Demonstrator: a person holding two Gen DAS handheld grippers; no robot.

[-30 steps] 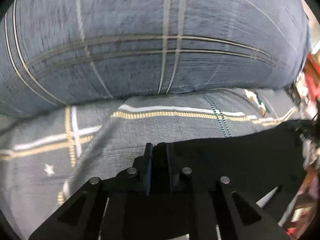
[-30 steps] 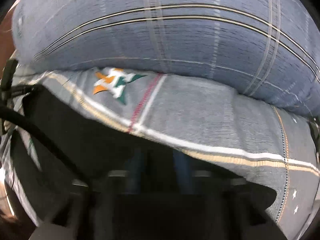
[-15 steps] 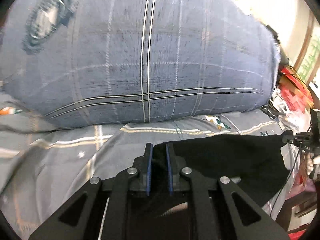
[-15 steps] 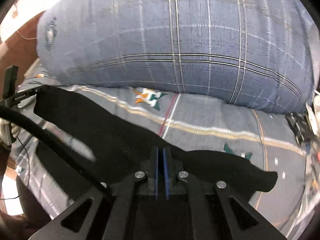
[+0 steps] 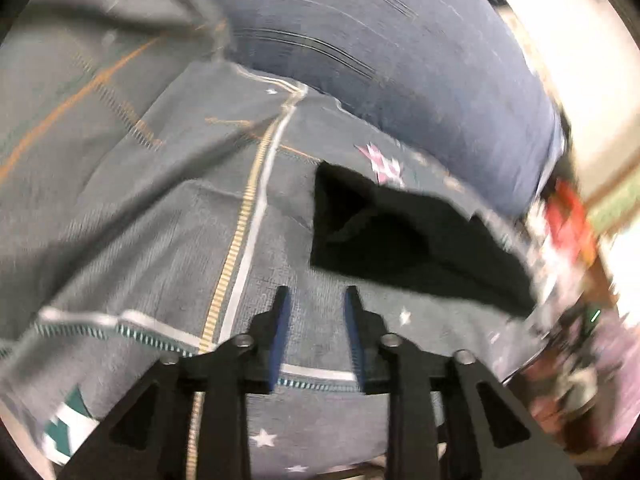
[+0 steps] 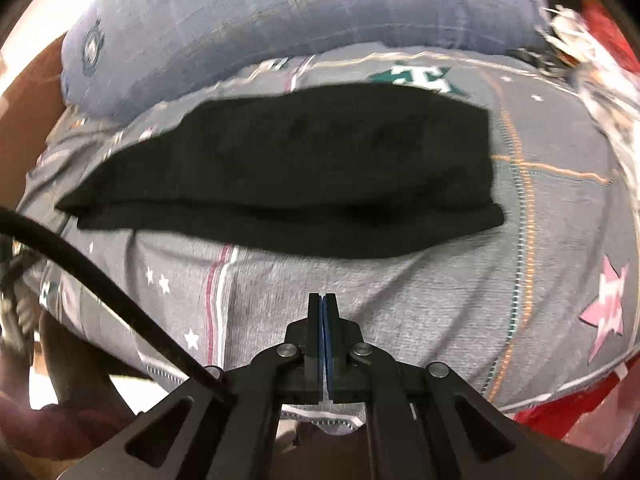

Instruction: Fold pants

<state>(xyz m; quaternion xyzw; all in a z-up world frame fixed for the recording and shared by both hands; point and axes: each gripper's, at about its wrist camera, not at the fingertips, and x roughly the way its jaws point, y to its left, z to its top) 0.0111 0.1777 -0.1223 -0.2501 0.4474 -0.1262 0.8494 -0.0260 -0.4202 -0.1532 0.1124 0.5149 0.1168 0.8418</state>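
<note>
Change: half a second ago our left gripper [image 5: 314, 300] pinched the black pants [image 6: 288, 184] and our right gripper [image 6: 323, 300] sat over the cloth; now both are clear of it
Left jaws: they have just been opening and stand spread, with only bedsheet [image 5: 160, 216] between them
Right jaws: pressed together, pinching nothing
Pants: folded into a flat black band on the sheet, ahead of the right jaws and apart from them; ahead and to the right of the left jaws
Meaning: we judge this fold laid down and let go; another may follow
Count: one pair of pants; two grippers; one big blue checked pillow [image 6: 280, 12]; one black cable [image 6: 100, 280] left of the right jaws
</note>
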